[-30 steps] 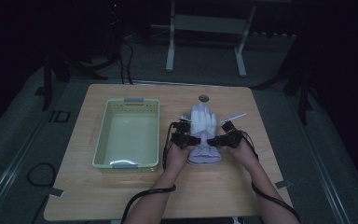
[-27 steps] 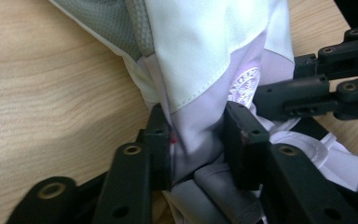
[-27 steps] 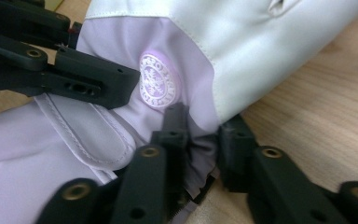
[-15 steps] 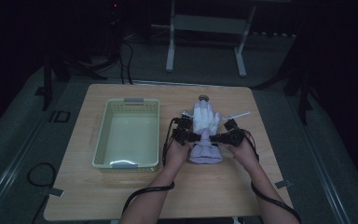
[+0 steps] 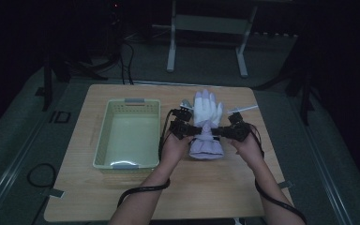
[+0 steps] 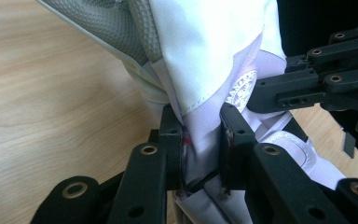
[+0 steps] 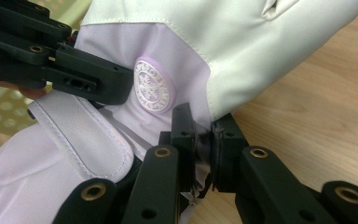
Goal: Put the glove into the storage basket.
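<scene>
at table centre, both tongs (image 6: 200, 140) (image 7: 204, 135) clamp, seemingly, the glove's (image 5: 207, 123) wrist.

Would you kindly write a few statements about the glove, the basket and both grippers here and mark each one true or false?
1. The left gripper is clamped on the glove. True.
2. The glove lies inside the green basket. False: it is on the table, to the right of the basket.
3. The right gripper is open and clear of the glove. False: it pinches the fabric.
4. The glove's fingers point away from the person. True.
</scene>
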The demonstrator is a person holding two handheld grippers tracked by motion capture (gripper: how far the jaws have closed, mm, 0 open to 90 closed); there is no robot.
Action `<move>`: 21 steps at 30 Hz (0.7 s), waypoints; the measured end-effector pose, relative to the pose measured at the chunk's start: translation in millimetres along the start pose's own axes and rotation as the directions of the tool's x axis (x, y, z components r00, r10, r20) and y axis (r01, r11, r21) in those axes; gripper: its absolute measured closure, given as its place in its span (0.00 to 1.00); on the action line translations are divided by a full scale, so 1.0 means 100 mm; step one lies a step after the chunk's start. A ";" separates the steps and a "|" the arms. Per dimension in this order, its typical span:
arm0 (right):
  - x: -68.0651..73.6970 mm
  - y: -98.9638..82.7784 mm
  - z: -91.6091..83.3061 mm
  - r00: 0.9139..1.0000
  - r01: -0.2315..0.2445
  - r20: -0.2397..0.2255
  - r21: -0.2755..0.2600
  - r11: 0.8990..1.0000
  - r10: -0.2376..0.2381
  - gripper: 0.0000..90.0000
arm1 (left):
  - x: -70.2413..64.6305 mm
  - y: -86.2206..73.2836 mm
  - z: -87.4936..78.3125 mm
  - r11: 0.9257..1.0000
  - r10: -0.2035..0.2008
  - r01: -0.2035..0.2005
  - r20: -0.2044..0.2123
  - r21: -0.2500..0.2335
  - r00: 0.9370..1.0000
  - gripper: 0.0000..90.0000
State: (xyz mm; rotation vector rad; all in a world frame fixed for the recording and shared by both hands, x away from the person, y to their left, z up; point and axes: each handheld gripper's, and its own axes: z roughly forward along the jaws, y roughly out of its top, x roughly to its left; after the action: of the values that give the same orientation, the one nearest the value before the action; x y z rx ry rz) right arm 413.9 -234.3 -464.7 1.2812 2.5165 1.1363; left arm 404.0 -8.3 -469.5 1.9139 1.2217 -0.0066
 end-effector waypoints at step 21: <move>0.57 0.47 0.05 0.997 0.053 -0.046 -0.040 0.998 -0.054 0.91 | 0.24 0.02 -0.77 0.999 0.000 -0.002 -0.049 -0.053 0.999 0.84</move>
State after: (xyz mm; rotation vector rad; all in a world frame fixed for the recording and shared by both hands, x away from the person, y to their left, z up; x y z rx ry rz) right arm 410.6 -172.5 -424.1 1.1840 2.5323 1.2118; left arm 386.3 59.4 -428.6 1.8787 1.2418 0.0732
